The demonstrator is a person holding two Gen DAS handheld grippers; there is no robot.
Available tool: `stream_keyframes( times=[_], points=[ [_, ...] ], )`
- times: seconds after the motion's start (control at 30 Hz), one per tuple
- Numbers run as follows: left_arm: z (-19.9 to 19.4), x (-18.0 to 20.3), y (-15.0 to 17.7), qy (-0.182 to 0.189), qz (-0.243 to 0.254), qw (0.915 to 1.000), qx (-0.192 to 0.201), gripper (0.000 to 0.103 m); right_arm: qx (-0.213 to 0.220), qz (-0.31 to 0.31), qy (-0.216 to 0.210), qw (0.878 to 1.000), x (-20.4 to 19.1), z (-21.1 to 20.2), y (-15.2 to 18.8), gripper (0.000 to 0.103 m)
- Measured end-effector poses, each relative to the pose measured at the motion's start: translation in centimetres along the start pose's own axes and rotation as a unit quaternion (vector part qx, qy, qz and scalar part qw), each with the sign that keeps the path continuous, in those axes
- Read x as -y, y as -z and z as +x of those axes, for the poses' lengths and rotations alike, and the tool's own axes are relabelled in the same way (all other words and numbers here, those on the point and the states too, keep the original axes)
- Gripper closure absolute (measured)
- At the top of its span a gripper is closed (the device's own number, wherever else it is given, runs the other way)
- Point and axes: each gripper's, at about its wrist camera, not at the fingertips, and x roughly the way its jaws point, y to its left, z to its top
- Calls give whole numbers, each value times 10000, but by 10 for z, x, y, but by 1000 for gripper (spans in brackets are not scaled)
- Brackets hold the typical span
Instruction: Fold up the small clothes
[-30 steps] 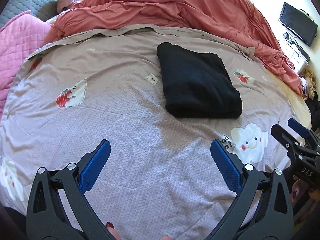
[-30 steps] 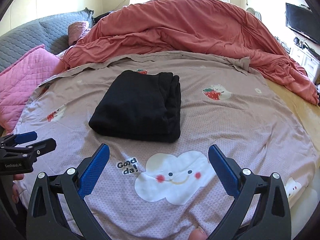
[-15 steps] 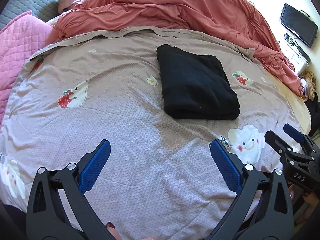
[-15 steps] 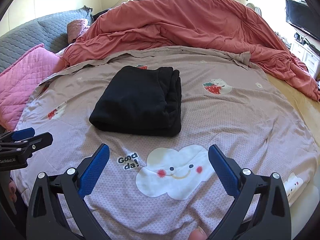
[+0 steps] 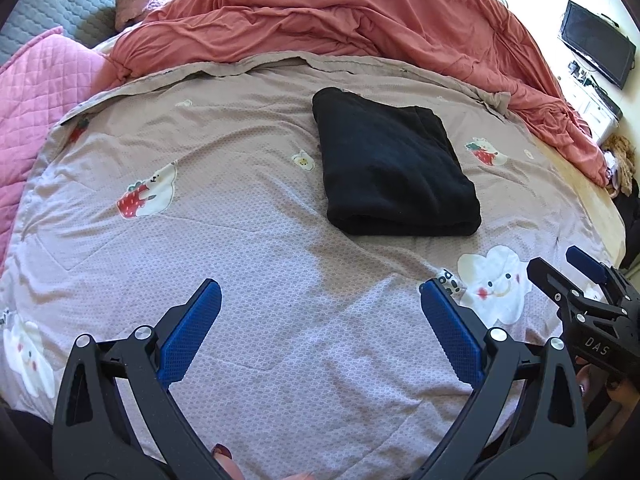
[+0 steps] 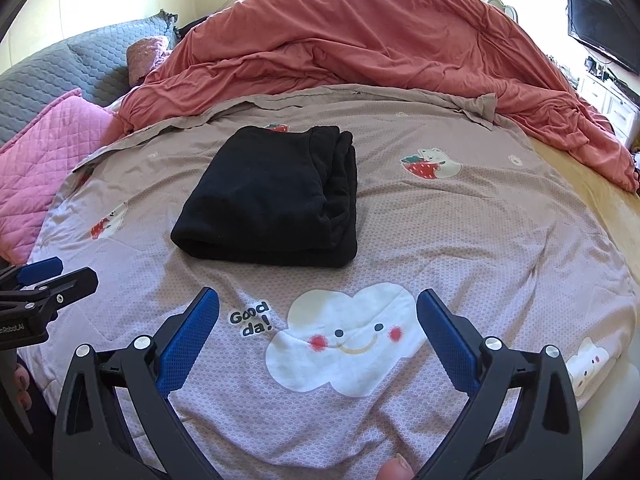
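Observation:
A black garment [image 5: 392, 168] [image 6: 272, 200] lies folded into a thick rectangle on the mauve cartoon-print bedspread [image 5: 248, 216] [image 6: 500, 240]. My left gripper [image 5: 320, 292] hangs open over the near part of the bedspread, well short of the garment, with nothing between its blue pads. My right gripper [image 6: 318, 300] is open too, above the white cloud print, and also holds nothing. Each gripper shows at the edge of the other's view: the right gripper [image 5: 568, 268] at the far right, the left gripper [image 6: 60, 274] at the far left.
A rumpled salmon duvet [image 5: 360, 16] [image 6: 380, 48] is heaped along the far side of the bed. A pink quilted pillow [image 5: 36, 92] [image 6: 44, 160] and a grey quilted headboard [image 6: 60, 68] are at the left. A television [image 5: 596, 44] hangs at the right.
Both grippers have drawn back slightly from the folded garment, which looks a little farther and higher in each view. The garment has not moved. Both stay open.

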Motion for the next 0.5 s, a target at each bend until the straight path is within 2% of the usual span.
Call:
stream_keyframes(
  times=[0.5],
  points=[
    [0,-6,0,22,-87,10000,-7,9,21,28,46,10000,3,-1,0,4]
  ],
)
